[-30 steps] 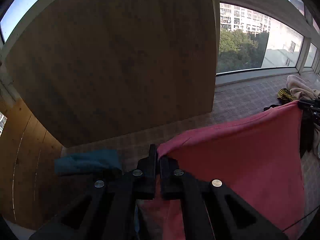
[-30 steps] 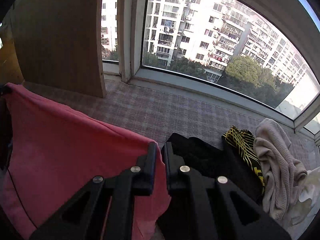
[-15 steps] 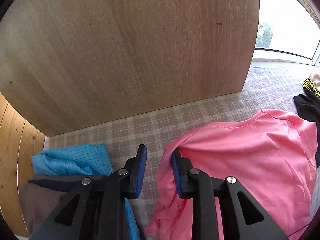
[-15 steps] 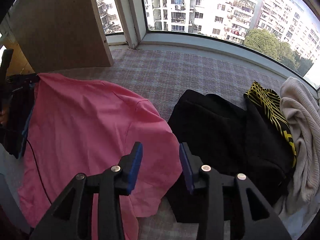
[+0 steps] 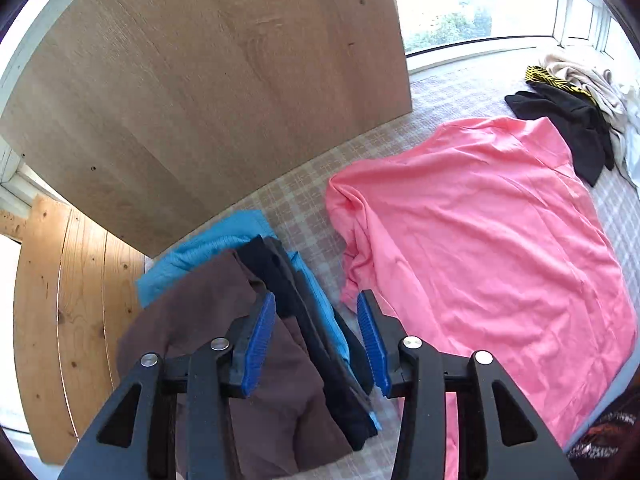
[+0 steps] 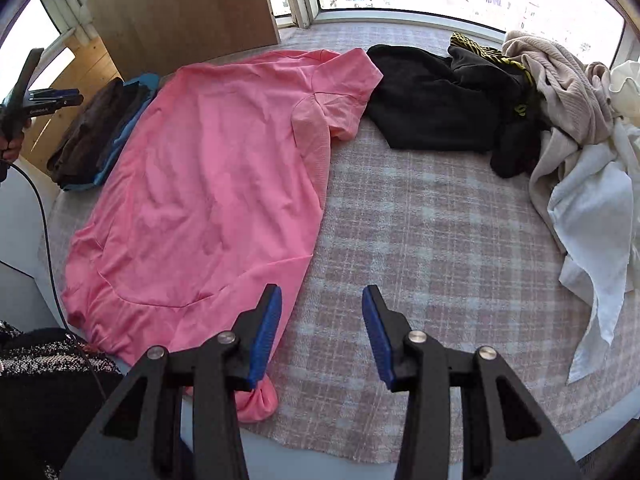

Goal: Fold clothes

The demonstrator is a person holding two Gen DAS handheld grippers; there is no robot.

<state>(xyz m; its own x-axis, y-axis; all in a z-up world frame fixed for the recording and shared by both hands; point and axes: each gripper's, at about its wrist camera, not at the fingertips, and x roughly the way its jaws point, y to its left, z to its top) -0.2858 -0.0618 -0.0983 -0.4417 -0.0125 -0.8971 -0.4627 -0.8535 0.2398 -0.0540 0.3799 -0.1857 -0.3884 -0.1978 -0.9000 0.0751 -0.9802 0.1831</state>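
A pink T-shirt (image 6: 208, 168) lies spread flat on the plaid cloth (image 6: 420, 240), collar end toward the window; the left wrist view shows the same pink T-shirt (image 5: 480, 220) to the right. My left gripper (image 5: 316, 340) hangs open above a stack of folded clothes (image 5: 248, 320), brown, dark and blue, with nothing between its blue pads. My right gripper (image 6: 322, 328) is open too, held over the bare plaid cloth just right of the shirt's hem. From the right wrist camera, the left gripper (image 6: 52, 98) appears at the far left, in a person's hand.
A heap of unfolded clothes (image 6: 520, 92), black, yellow-striped, beige and white, fills the right side by the window. A wooden board (image 5: 208, 88) stands behind the folded stack. The cloth's front edge (image 6: 360, 454) runs just beneath my right gripper. A cable (image 6: 40, 208) trails at left.
Both grippers were shut on the pink shirt's top edge and held it up; they let it down flat, opened, and pulled back and up. The left one swung over the folded stack.
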